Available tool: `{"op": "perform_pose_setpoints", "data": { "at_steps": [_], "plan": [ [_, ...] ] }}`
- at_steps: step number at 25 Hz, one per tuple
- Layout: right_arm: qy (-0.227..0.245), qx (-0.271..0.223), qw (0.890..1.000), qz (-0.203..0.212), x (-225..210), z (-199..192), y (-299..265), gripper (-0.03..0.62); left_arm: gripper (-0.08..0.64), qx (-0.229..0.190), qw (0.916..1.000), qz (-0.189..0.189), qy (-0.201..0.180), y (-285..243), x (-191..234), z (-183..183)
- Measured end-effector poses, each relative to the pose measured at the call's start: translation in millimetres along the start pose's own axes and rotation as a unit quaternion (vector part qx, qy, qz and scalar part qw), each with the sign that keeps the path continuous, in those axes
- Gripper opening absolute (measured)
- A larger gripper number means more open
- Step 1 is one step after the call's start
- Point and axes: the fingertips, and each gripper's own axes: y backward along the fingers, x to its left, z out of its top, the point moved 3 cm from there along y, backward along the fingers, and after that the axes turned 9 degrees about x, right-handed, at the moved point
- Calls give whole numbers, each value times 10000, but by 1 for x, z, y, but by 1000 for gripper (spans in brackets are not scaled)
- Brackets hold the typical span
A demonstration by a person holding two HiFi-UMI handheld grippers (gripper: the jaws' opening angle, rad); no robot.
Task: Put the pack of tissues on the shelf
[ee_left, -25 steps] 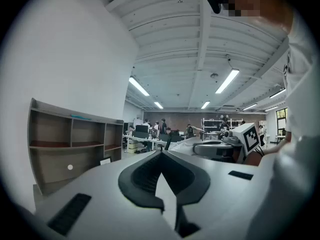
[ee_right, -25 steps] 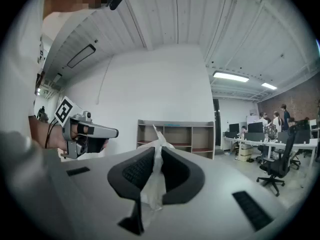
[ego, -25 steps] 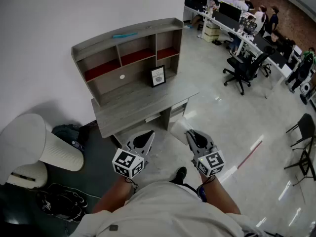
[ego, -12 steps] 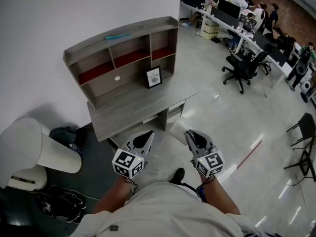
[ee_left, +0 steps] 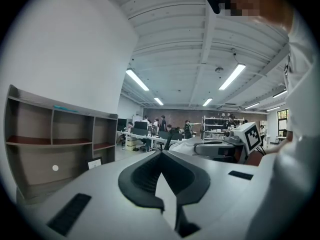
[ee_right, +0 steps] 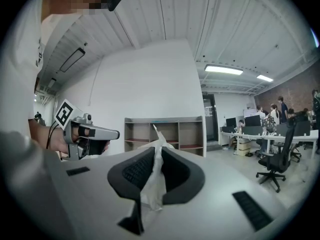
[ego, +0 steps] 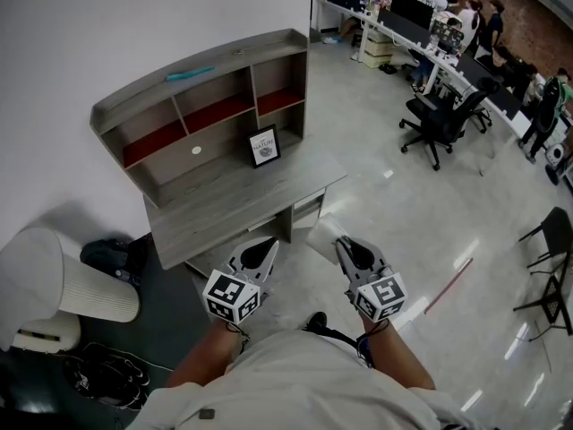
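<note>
Carrying stage: right gripper [ee_right: 156, 153] jaws pinch the white soft pack of tissues [ee_right: 150, 189]; left gripper [ee_left: 161, 155] jaws meet empty; grey wooden shelf [ego: 251, 54] well apart, placing remains.

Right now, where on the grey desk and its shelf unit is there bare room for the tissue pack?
The grey wooden desk top is bare left and in front of the small black-framed picture. The red-lined shelf compartments look empty. The shelf unit's top is free right of the teal strip. Nowhere looks crowded.
</note>
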Motion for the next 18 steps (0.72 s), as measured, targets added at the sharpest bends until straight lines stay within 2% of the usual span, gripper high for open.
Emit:
{"op": "perform_pose_setpoints", "data": {
  "at_steps": [9,18],
  "plan": [
    [29,99,9999,83,-86,-1,-8,57,15,-25,9999,-106,-27,-95,-11,20],
    [-24,101,9999,131,-128,-2,-8,57,17,50,9999,-93,-18,-133,-23,24]
  ]
}}
